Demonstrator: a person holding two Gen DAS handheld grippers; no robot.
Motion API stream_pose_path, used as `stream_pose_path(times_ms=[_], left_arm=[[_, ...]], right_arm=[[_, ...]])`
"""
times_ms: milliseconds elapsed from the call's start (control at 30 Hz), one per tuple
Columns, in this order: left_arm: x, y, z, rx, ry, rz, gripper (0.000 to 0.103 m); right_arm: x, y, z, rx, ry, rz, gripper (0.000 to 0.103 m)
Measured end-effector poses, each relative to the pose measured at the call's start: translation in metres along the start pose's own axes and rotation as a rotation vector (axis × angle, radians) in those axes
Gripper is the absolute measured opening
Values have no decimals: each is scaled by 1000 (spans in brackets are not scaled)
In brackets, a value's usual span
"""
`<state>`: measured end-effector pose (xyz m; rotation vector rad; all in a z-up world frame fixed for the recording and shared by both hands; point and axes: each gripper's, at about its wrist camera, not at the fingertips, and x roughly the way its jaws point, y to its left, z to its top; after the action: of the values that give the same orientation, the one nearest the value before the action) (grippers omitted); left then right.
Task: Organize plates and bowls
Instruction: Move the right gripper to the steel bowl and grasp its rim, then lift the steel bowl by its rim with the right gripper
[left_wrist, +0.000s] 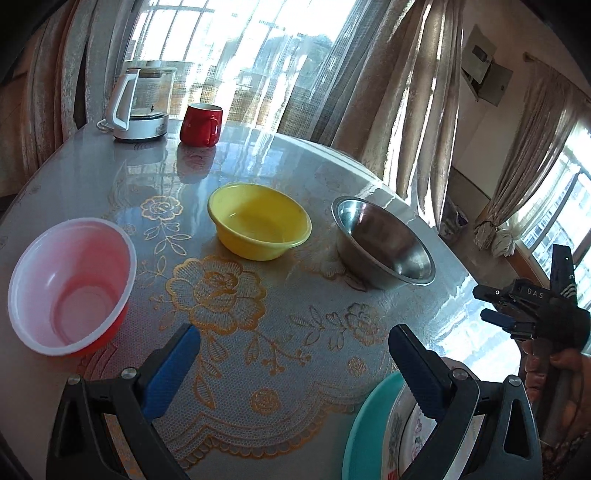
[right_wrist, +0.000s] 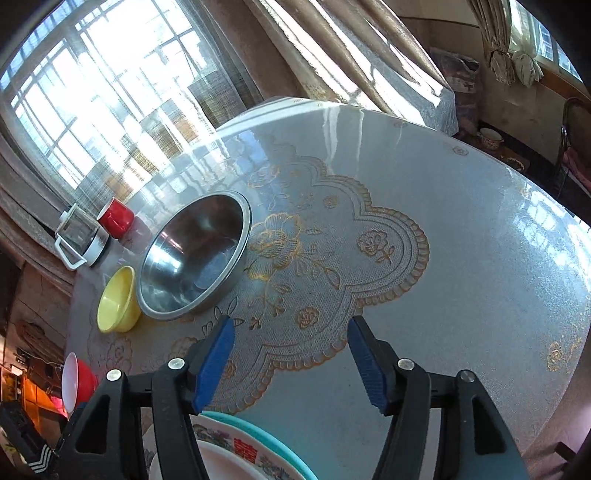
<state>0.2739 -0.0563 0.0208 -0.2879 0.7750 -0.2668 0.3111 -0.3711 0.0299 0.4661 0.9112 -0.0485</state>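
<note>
1. Glass kettle (left_wrist: 142, 103) with white handle, at 11 o'clock on the table (left_wrist: 92, 173)
2. Red mug (left_wrist: 201, 124), just beside the kettle at its 3 o'clock
3. Curtains (left_wrist: 399, 92), behind the table at 1 o'clock

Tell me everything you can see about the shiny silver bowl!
The silver bowl looks like polished steel, round, with a thin flat rim and sloping sides narrowing to a small flat bottom. It mirrors the window light and looks empty. It stands upright on the table, on the lacy flower mat, right beside the yellow bowl, so close I cannot tell whether they touch. Neither gripper touches it; the right gripper hovers nearby with its fingers spread.
</note>
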Motion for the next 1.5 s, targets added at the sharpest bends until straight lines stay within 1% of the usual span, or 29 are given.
stream_pose_path(times_ms=[67, 167, 233, 300, 500, 633, 700, 733, 767, 900, 1033, 1100, 1200, 1267, 1300, 1333, 1400, 1467, 1500], left_arm=[[7, -9, 9, 14, 12, -7, 103], [19, -20, 23, 30, 27, -25, 103], [29, -23, 33, 21, 43, -34, 103], [39, -23, 42, -3, 58, -34, 103], [73, -24, 60, -57, 122, -15, 103], [92, -31, 66, -69, 149, -19, 103], [101, -37, 67, -53, 157, -11, 103], [105, -41, 68, -40, 157, -10, 102], [108, -46, 69, -22, 159, -8, 102], [121, -61, 70, 46, 172, 0, 100], [133, -67, 70, 80, 180, 9, 96], [142, -67, 68, 87, 214, 3, 88], [153, -65, 65, 68, 275, -21, 80], [155, -62, 64, 49, 289, -30, 77], [154, -61, 64, 40, 290, -43, 73], [154, -61, 63, 37, 291, -52, 71], [154, -64, 63, 49, 294, -56, 64], [154, -68, 62, 75, 301, -70, 45], [154, -73, 62, 89, 304, -71, 41]], right_arm=[[10, 0, 9, 20, 11, 16, 64], [25, -2, 21, 67, 41, 66, 64], [36, 1, 28, 90, 62, 104, 64], [47, 8, 34, 93, 78, 124, 64], [77, 31, 48, 66, 110, 143, 64], [97, 35, 50, 68, 136, 109, 64], [104, 34, 47, 62, 147, 106, 56], [107, 34, 45, 53, 157, 99, 44], [110, 33, 43, 44, 167, 99, 33], [107, 30, 38, 40, 163, 122, 26], [101, 29, 33, 13, 155, 114, 26], [101, 27, 31, 16, 156, 115, 26], [102, 23, 29, 21, 161, 117, 26], [102, 21, 27, 24, 164, 115, 26], [102, 20, 27, 21, 165, 116, 26], [101, 18, 26, 22, 164, 117, 26], [101, 18, 25, 27, 164, 118, 26], [100, 19, 24, 20, 162, 123, 26], [100, 21, 23, 11, 162, 125, 26]])
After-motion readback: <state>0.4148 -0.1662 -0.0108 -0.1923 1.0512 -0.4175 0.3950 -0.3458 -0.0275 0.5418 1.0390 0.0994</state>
